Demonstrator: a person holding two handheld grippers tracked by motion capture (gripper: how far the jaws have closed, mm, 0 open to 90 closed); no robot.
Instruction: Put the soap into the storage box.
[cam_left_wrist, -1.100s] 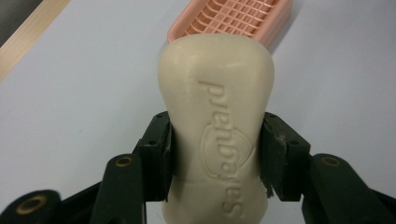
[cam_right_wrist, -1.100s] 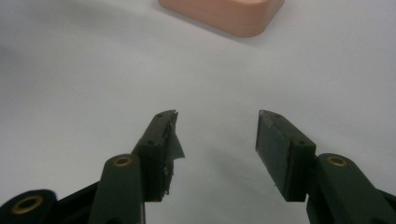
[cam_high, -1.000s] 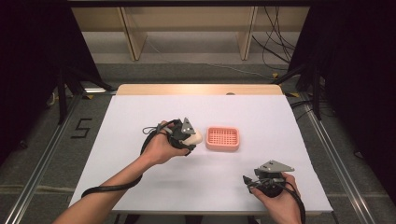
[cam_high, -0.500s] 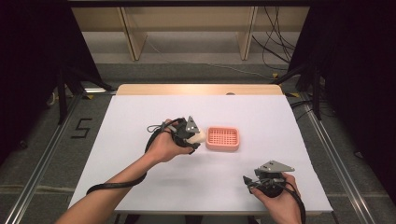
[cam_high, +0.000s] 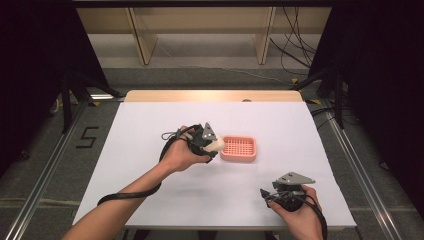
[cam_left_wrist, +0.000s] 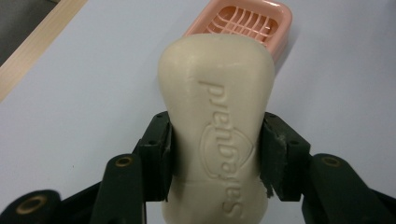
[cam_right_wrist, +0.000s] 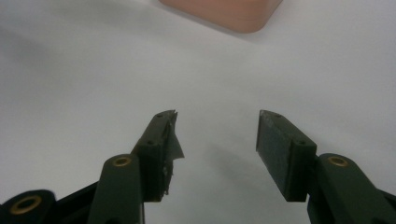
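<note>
Since a second ago your left tongs (cam_high: 212, 145) have carried the soap bar (cam_high: 216, 144) a little toward the pink soap dish (cam_high: 240, 148), closing most of the gap that showed between them; your right tongs (cam_high: 266, 194) have kept their place near the front edge of the bench (cam_high: 150, 120).

Your left tongs are clamped on the soap bar (cam_left_wrist: 215, 126), both pads pressed flat against its narrow waist, with the lettered face turned up toward the camera and the far end of the bar sticking out well past the pads. The bar is off the bench, held in the air. Beyond its far end, in the left gripper view, sits the soap dish (cam_left_wrist: 275, 18) with its slotted grid showing and nothing in it. From above, the bar's tip is just beside the dish's near-left rim, not yet over the grid.

Your right tongs (cam_right_wrist: 217, 133) stand apart, nothing between them, hovering over bare white bench with a corner of the dish (cam_right_wrist: 224, 14) ahead.

So the pick-up looks done and the carry nearly done. What seems left: bring the bar over the grid, lower it in, and let go.
</note>
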